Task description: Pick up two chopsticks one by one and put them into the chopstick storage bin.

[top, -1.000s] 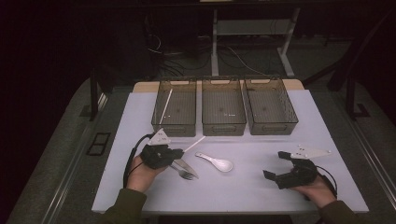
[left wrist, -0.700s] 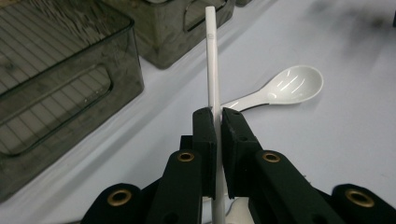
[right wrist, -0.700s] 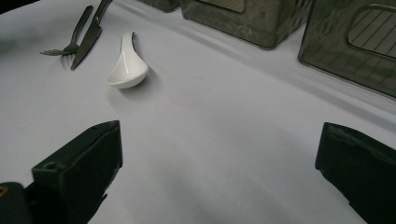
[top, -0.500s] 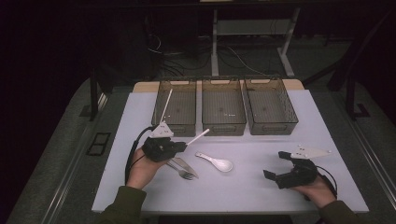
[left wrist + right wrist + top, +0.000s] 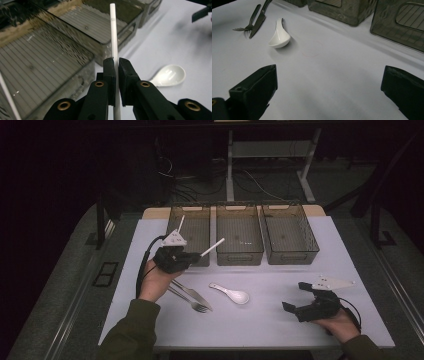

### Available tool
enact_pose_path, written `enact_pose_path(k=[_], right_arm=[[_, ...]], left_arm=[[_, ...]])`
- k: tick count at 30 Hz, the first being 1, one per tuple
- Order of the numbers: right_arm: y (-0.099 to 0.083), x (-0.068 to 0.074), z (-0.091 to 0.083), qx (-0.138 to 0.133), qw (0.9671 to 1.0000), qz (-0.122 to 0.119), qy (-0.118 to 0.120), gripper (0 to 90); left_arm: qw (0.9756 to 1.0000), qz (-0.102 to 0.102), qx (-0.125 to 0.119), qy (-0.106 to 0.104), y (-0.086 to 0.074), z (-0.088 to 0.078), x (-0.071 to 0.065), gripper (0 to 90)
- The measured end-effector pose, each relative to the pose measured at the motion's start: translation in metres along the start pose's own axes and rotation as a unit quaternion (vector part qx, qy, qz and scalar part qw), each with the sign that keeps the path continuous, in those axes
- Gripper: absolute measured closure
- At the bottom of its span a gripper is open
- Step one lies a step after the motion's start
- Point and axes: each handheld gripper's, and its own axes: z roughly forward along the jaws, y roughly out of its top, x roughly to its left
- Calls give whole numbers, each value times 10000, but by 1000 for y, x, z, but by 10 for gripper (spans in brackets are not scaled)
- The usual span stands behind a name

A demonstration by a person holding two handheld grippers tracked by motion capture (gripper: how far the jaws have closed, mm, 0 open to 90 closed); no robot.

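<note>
now my left tongs are clamped on the white chopstick, whose long axis points toward the upper right of the high view, just in front of the left bin. that bin, nearest my left hand, already holds what looks like another white stick. my right tongs rest with jaws wide apart at the lower right. the spoon, knife and fork lie on the surface below, clear of the path.
</note>
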Motion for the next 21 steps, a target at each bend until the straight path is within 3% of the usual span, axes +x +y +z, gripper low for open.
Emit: enact_pose_path(k=[12, 17, 21], right_arm=[[0, 0, -1, -20, 10000, 37, 26, 8], [0, 0, -1, -38, 10000, 28, 33, 8], [0, -1, -1, -44, 10000, 43, 29, 8]], left_arm=[[9998, 0, 28, 182, 30, 11, 21, 837], [9996, -125, -77, 234, 40, 16, 36, 837], [9995, -92, -24, 317, 49, 19, 48, 837]])
